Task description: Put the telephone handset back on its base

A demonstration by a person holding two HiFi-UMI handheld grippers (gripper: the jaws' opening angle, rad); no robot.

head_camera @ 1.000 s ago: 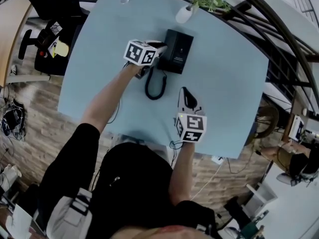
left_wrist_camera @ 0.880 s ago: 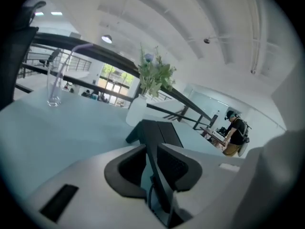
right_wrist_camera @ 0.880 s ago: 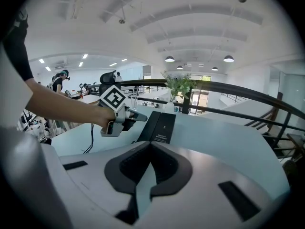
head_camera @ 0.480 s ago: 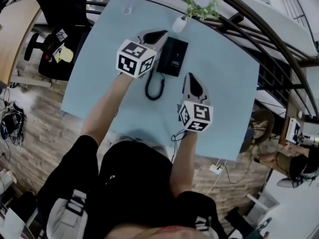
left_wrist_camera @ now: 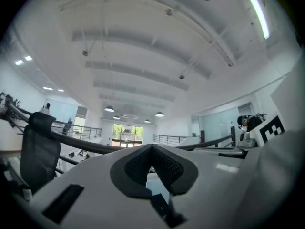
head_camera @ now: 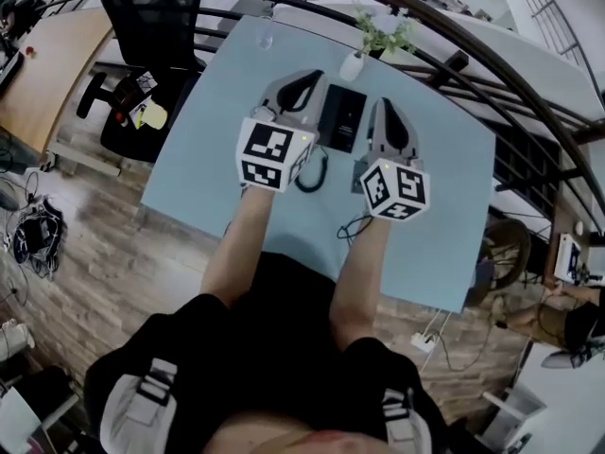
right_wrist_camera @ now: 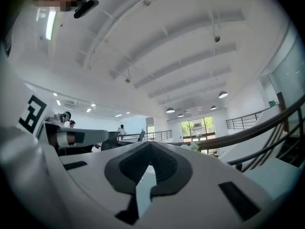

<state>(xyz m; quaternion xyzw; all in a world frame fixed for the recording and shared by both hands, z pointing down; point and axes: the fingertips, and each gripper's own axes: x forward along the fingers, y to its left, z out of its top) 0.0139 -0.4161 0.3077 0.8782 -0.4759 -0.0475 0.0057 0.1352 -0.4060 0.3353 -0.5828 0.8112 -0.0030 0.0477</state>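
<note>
The black telephone [head_camera: 342, 118] lies on the light blue table [head_camera: 208, 149], its coiled cord [head_camera: 314, 172] looping off its near left corner. From this height I cannot make out the handset apart from the base. My left gripper [head_camera: 310, 79] hovers high over the phone's left side, shut and empty; its pads [left_wrist_camera: 162, 163] meet in the left gripper view against ceiling and railings. My right gripper [head_camera: 384, 107] hangs to the right of the phone, also shut with nothing in it, pads [right_wrist_camera: 164, 162] touching at the tips.
A white vase with a green plant [head_camera: 353, 63] stands just behind the phone. A black office chair [head_camera: 151, 12] sits beyond the table's left far corner. A dark curved railing [head_camera: 492, 55] runs along the far side. Cables [head_camera: 28, 230] lie on the wooden floor.
Both grippers have risen off the table and tilted up to face the room. The left gripper has drawn away from the phone's left side, and its jaws are now shut.
</note>
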